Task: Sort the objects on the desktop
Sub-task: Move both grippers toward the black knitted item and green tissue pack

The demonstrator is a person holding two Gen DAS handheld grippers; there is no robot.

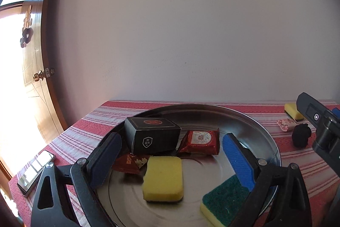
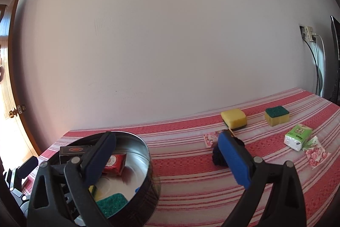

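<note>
A round metal tray (image 1: 267,142) (image 2: 146,154) holds a black box (image 1: 152,134), a red snack packet (image 1: 200,140), a dark red packet (image 1: 131,163), a yellow sponge (image 1: 163,178) and a green-topped sponge (image 1: 223,203). My left gripper (image 1: 172,154) is open and empty, hovering over the tray above the yellow sponge. My right gripper (image 2: 167,154) is open and empty, above the tablecloth just right of the tray. On the cloth lie a black figurine (image 2: 218,155) (image 1: 300,135), a yellow sponge (image 2: 233,118), a green-topped sponge (image 2: 276,115) and a pink floral packet (image 2: 210,138).
A green tissue pack (image 2: 297,136) and a pink floral packet (image 2: 316,153) lie at the right. A silver remote-like device (image 1: 35,171) lies at the table's left edge. The red striped tablecloth (image 2: 201,180) meets a white wall; a wooden door (image 1: 36,78) is left. Cables hang at a wall socket (image 2: 308,33).
</note>
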